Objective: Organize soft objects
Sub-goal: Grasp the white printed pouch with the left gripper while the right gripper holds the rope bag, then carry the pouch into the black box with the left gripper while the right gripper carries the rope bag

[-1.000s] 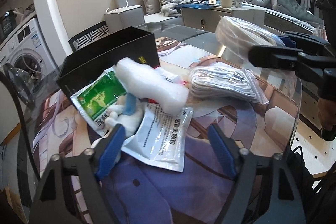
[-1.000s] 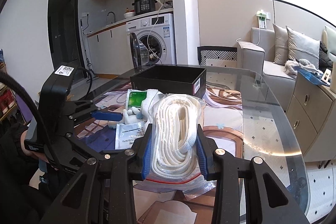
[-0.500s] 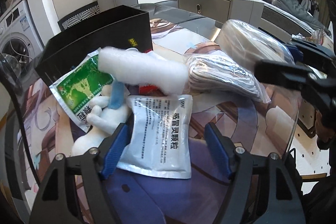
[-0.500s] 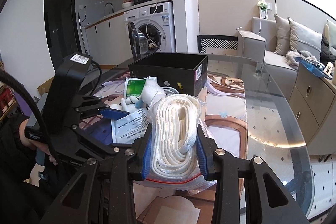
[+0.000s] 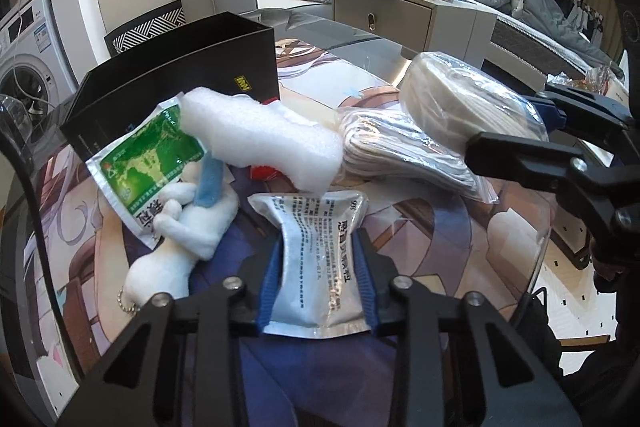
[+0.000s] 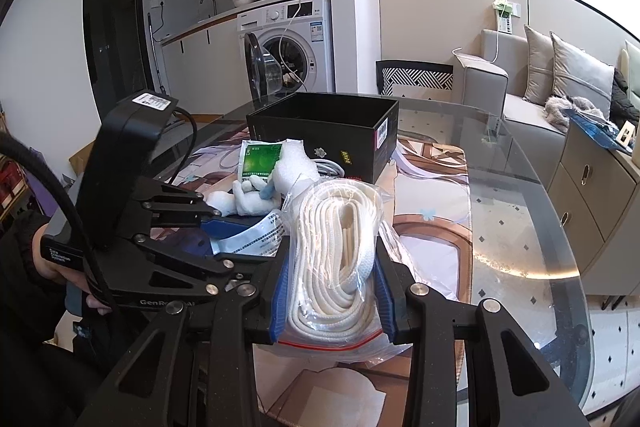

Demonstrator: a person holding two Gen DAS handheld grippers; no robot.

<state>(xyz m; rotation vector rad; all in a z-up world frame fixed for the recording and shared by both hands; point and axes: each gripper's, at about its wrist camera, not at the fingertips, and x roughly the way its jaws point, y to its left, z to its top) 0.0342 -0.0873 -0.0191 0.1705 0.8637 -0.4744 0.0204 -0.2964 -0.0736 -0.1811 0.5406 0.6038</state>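
table [image 6: 516, 227] (glass) | on it: black box [image 6: 324, 131], plush toy [image 5: 180, 227], rope bag [image 5: 400, 155]

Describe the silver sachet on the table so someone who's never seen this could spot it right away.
Start at the black box on the glass table. In front of it lies a pile: white foam, green packet, plush toy. The silver sachet lies nearest, between the closing left gripper pads; it alone is silver-white with dark print.
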